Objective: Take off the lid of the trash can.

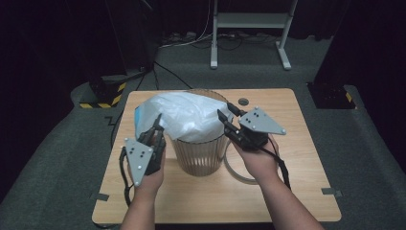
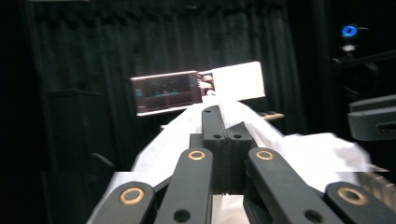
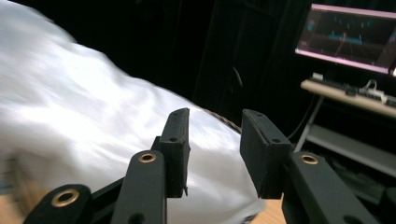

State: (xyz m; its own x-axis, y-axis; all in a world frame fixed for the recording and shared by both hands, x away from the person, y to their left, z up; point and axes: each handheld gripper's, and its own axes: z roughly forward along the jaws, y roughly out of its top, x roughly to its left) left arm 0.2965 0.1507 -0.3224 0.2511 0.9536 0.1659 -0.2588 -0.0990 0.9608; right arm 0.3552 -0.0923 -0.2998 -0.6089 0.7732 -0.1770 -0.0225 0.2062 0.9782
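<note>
Your left tongs (image 1: 157,125) sit near the bench's (image 1: 297,158) left edge, pressed against the left side of the white bag (image 1: 184,115). In the left gripper view the left tongs (image 2: 225,140) have their jaws closed flat together, with the bag (image 2: 308,154) rising around and behind them; whether a fold of plastic is caught between the jaws you cannot tell from here.

Your right tongs (image 1: 226,115) reach in from the right, tips at the bag's right side over the bin's (image 1: 198,153) rim. In the right gripper view the right tongs (image 3: 215,144) stand open with a clear gap between the jaws, nothing held, and the bag (image 3: 84,116) spreads just beyond and to the left of them.

The bin is a ribbed, see-through tub standing near the middle of the bench, a little toward the far edge. The bag billows out of its top and spills over its left rim. A loose ring (image 1: 234,170) lies on the bench at the bin's right base, under your right hand (image 1: 258,160). A small dark disc (image 1: 243,101) lies near the far edge.
</note>
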